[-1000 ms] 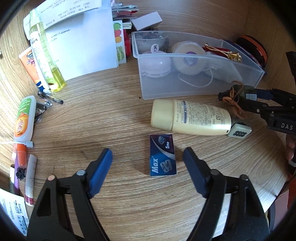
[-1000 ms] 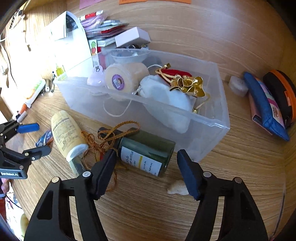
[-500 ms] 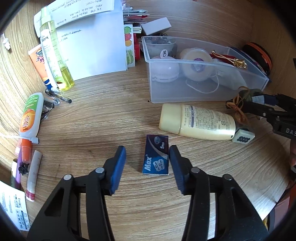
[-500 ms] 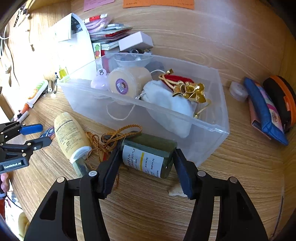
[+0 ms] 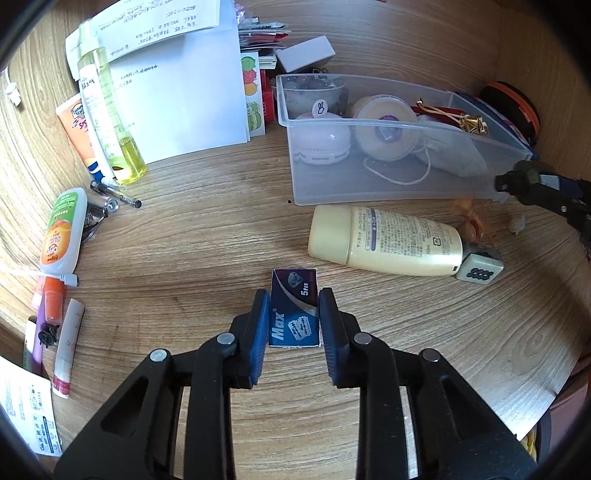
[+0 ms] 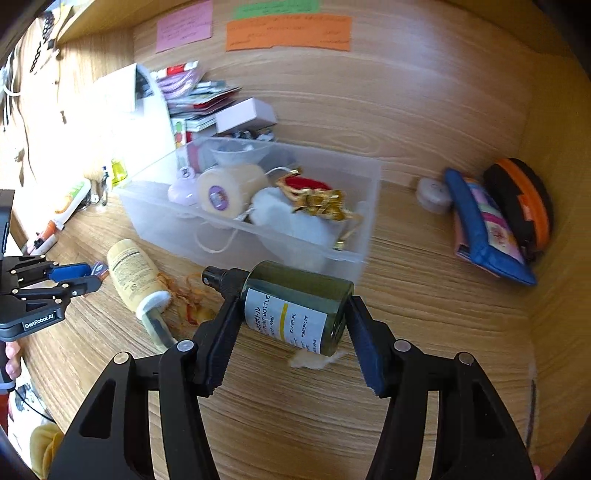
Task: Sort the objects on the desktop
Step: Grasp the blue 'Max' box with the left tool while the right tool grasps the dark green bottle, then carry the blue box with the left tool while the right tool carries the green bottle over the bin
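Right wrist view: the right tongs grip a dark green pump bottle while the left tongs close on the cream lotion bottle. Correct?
Not quite. The left tongs close on the small blue Max box, not the cream lotion bottle, which lies untouched beyond it, as the left wrist view shows. The right tongs do grip the dark green pump bottle.

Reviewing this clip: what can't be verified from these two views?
- Left wrist: whether the left tongs actually press the blue box; contact faces are hidden.
- Right wrist: the green bottle label's small print is unreadable.
- Right wrist: bin contents are motion-blurred.
- Sticky notes: writing too small.
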The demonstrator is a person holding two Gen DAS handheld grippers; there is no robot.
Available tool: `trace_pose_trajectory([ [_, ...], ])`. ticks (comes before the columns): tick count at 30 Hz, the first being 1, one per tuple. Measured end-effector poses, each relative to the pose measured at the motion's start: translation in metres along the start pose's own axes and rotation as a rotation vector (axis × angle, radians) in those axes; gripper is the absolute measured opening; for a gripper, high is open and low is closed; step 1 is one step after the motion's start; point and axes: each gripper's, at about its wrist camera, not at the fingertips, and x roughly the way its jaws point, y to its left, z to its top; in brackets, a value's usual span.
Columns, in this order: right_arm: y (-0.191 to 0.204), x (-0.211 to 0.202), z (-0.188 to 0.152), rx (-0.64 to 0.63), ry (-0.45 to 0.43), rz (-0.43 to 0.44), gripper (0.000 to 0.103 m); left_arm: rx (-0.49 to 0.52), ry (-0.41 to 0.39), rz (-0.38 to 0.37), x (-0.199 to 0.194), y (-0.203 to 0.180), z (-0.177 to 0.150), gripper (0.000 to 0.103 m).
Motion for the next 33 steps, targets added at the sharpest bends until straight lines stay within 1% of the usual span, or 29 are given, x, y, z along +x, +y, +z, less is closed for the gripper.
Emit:
trace_pose_trajectory([
  [3,-0.010,-0.009,-0.002,0.017,-0.014,-0.019,0.055,-0.012,-0.013,-0.005,-0.005,0.000,-0.001,0.026],
  [8,-0.021,-0.023,-0.005,0.035,-0.037,-0.042,0.055,-0.028,-0.068,-0.024,-0.026,0.000,0.006,0.026],
  [14,-0.024,-0.036,-0.002,0.049,-0.074,-0.029,0.055,-0.057,-0.132,-0.031,-0.049,-0.002,0.023,0.026],
  [17,-0.024,-0.043,0.001,0.056,-0.102,-0.029,0.055,-0.088,-0.167,-0.068,-0.059,-0.002,0.034,0.026],
  [21,-0.025,-0.050,0.007,0.065,-0.127,-0.006,0.055,-0.081,-0.212,-0.085,-0.070,-0.008,0.049,0.026],
  [27,-0.027,-0.054,0.020,0.059,-0.161,0.006,0.055,-0.066,-0.236,-0.074,-0.074,-0.013,0.070,0.026],
  [30,-0.027,-0.053,0.029,0.057,-0.173,0.017,0.055,-0.062,-0.238,-0.089,-0.074,-0.013,0.082,0.026],
  [33,-0.028,-0.047,0.038,0.046,-0.174,0.027,0.055,-0.047,-0.243,-0.074,-0.072,-0.014,0.096,0.026],
])
